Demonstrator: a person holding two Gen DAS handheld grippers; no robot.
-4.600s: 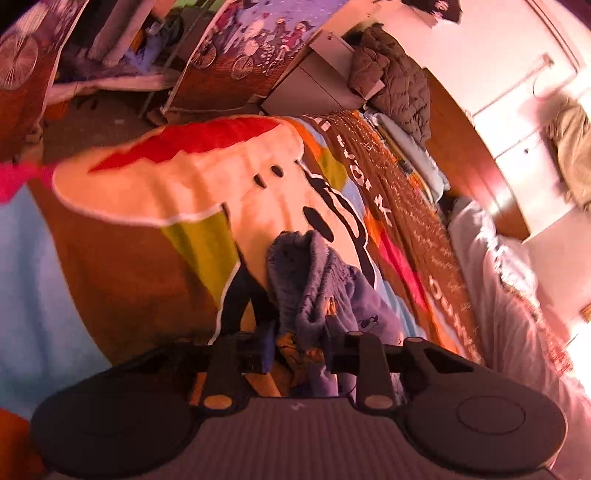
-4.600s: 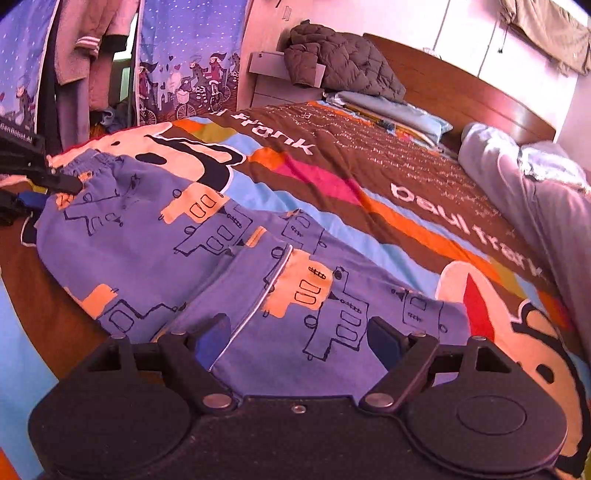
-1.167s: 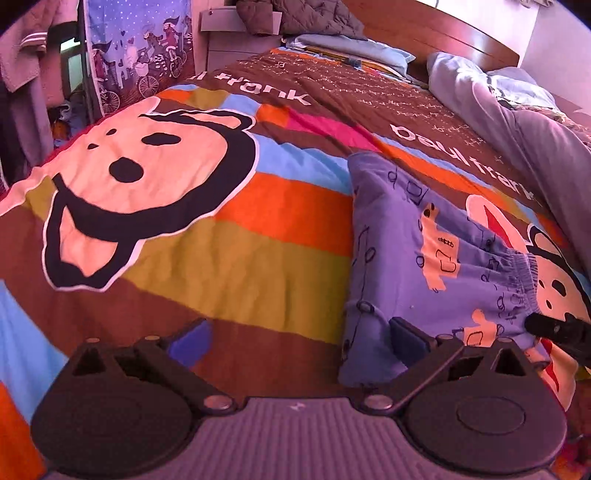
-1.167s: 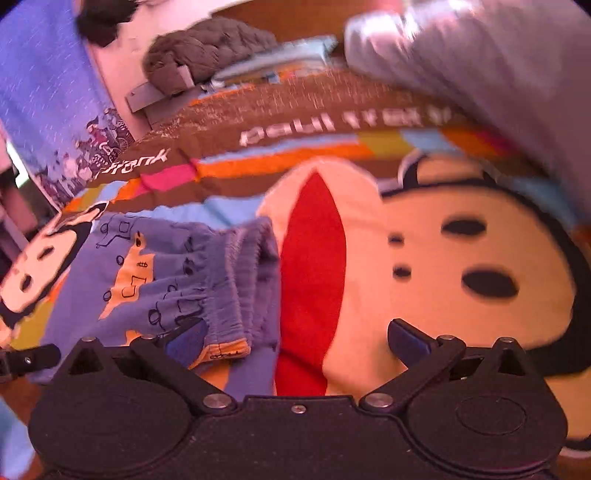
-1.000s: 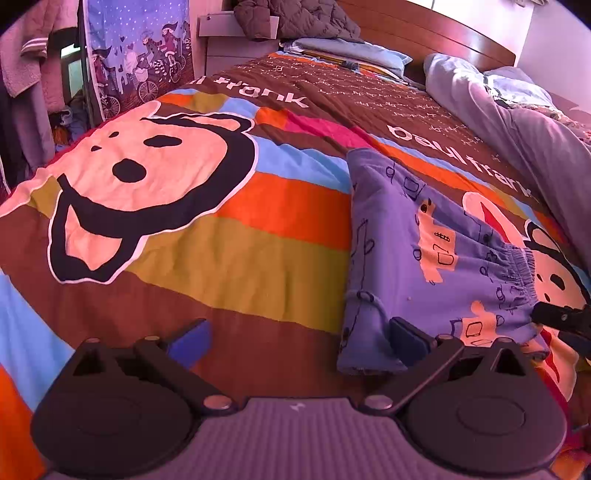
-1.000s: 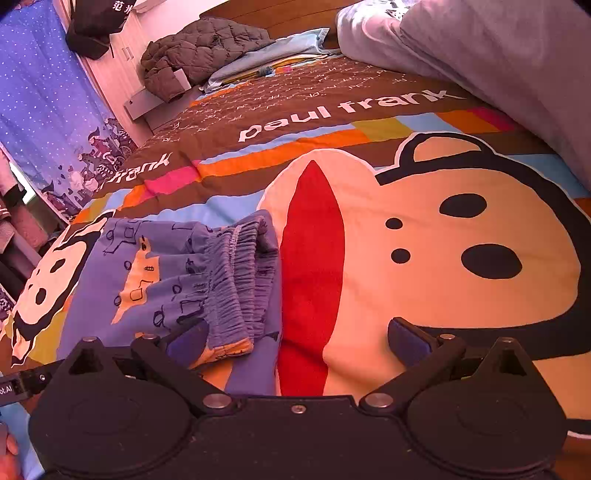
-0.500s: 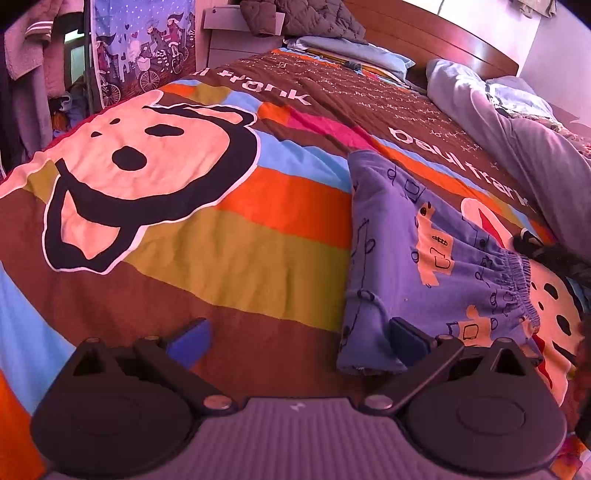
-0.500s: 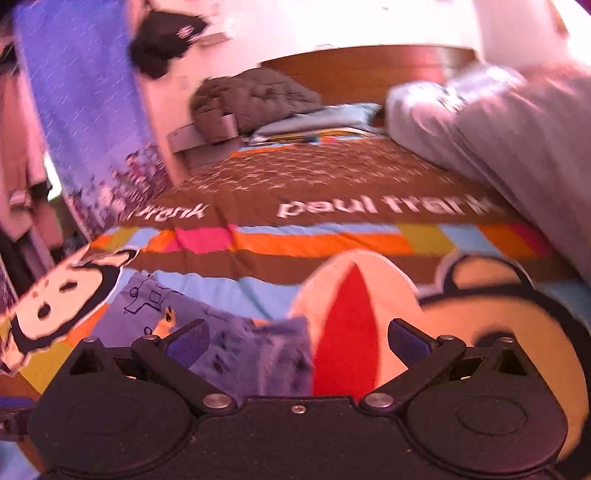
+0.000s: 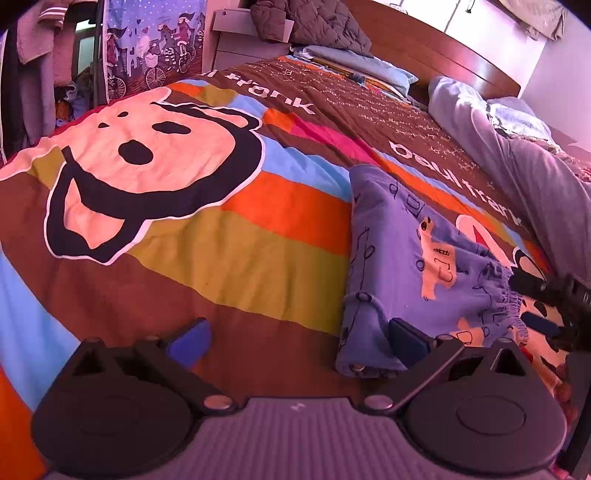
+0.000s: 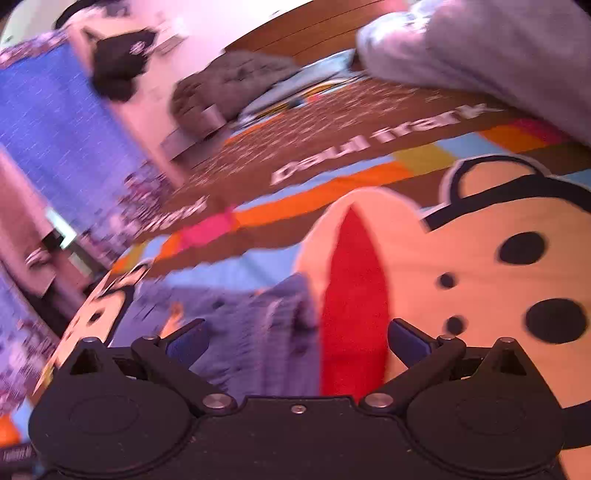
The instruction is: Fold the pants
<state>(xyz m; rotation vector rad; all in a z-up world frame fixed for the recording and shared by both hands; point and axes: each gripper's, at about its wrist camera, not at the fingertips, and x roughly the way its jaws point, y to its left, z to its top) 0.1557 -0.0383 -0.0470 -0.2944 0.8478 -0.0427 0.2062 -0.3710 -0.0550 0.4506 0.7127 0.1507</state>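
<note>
The blue printed pants (image 9: 417, 266) lie folded into a compact rectangle on the striped cartoon bedspread (image 9: 236, 229), waistband towards the right. My left gripper (image 9: 299, 338) is open and empty just above the bed, its right finger over the folded near corner. The right gripper shows at the right edge of the left wrist view (image 9: 550, 295), by the waistband. In the blurred right wrist view the pants (image 10: 243, 325) sit left of centre; my right gripper (image 10: 297, 338) is open and empty above them.
A grey duvet (image 9: 524, 173) is bunched along the right side of the bed. Pillows and a dark padded jacket (image 9: 314, 26) lie at the wooden headboard. A nightstand and hanging clothes (image 9: 33, 66) stand beyond the bed's left side.
The right gripper has swung and tilted, blurring its view, and stays open near the waistband. The left gripper has barely moved. The pants lie still in the same fold.
</note>
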